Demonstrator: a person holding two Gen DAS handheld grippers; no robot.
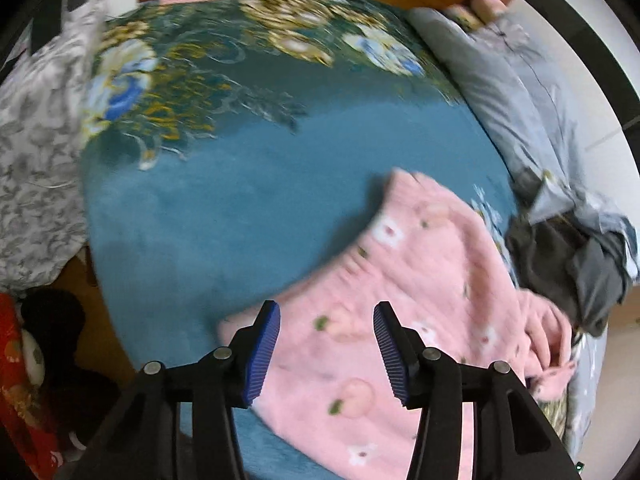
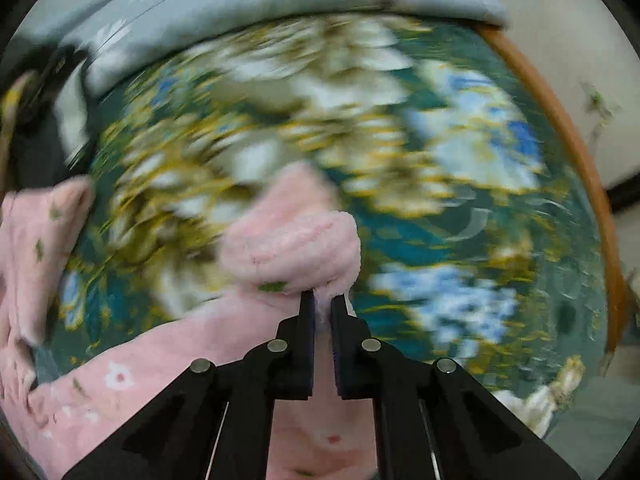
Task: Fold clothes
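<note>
The soft pink fleece garment with small fruit and flower prints [image 1: 400,300] lies spread on the teal plush bed blanket with a gold and blue flower pattern [image 1: 248,184]. The right hand-held gripper [image 2: 323,300] is closed tight on a bunched edge of it. The left hand-held gripper [image 1: 326,352] hovers over it, jaws wide and empty. I think the held edge should travel low and straight across, while the left one pins the fold line. I can read no label or writing.

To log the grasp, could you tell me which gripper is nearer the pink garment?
Right. The right gripper is shut on the pink garment; the left gripper hovers open above it.
</note>
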